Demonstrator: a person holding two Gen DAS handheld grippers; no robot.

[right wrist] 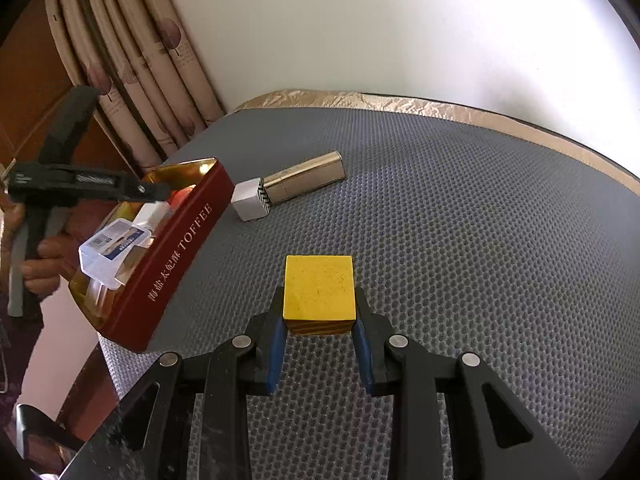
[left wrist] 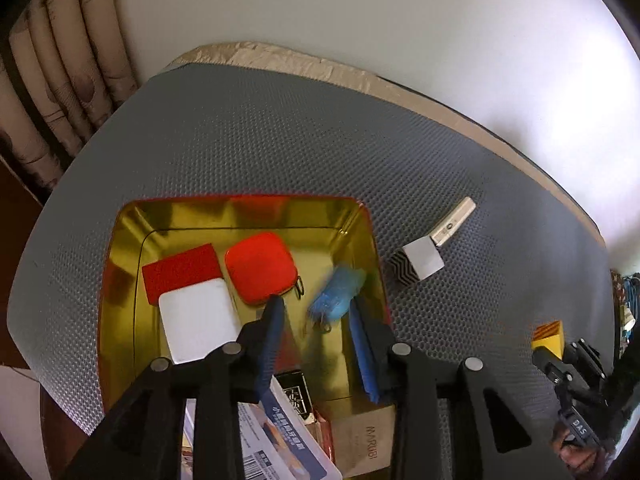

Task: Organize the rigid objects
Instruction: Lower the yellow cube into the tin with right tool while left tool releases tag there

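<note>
Mostly packed: red toffee tin [right wrist: 176, 256] filled; blurred blue item [left wrist: 336, 294] beneath wide-open left gripper [left wrist: 316, 312]. Yellow cube [right wrist: 319, 294] clamped in right gripper [right wrist: 320, 330]; white zigzag cube [right wrist: 251, 200], gold tube [right wrist: 306, 178] left on mat.

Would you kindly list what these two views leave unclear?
- Left wrist view: the blue object above the gold-lined tin is motion-blurred; its identity is unclear.
- Left wrist view: the left gripper hides the tin's near contents.
- Right wrist view: the right gripper hides the yellow cube's sides.
</note>
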